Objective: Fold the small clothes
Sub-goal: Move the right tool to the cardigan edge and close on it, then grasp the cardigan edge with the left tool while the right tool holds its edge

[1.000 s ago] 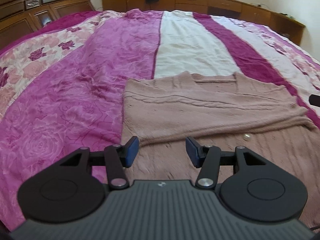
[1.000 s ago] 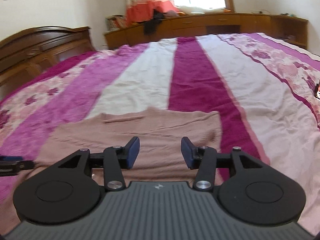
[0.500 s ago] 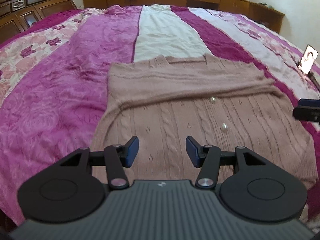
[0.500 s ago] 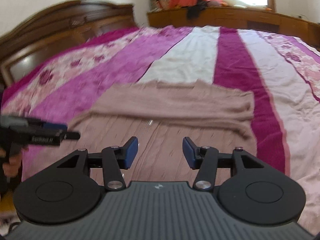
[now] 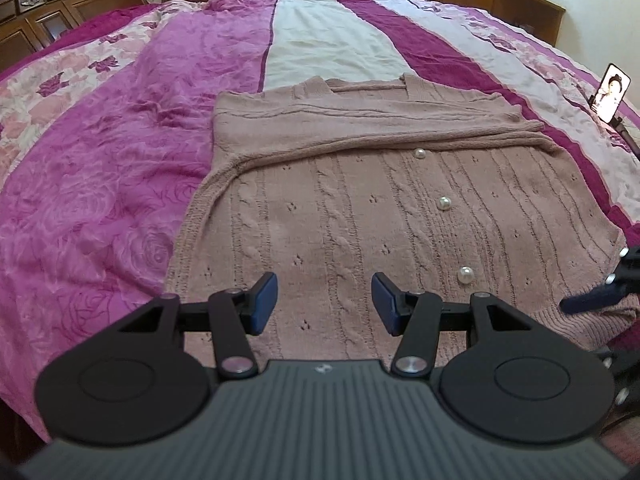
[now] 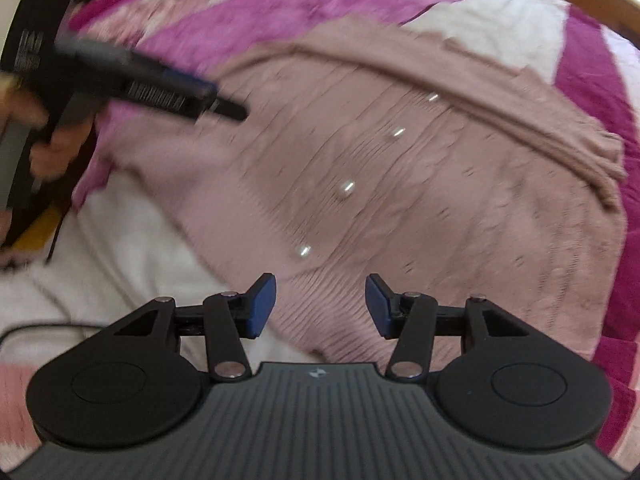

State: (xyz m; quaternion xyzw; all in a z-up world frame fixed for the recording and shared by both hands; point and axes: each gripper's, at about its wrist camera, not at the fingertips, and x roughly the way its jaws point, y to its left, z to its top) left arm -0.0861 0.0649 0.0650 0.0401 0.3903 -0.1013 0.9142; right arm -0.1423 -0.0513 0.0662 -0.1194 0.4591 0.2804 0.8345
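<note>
The left wrist picture is bright and sharp, with soft daylight and faint shadows. The bed bends round at the edges. The right wrist picture is smeared with blur; the pearl buttons look like short streaks. White glare fills its top right corner.

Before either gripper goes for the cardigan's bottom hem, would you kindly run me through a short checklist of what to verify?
1. Left gripper open and empty: ok.
2. Right gripper open and empty: ok.
3. Pink knit cardigan lying flat on the bedspread: ok.
4. Sleeves folded across the chest: ok.
5. Pearl buttons facing up, none snagged: ok.
6. Right gripper's exact position over the hem: cannot tell, its view is motion-blurred.
</note>
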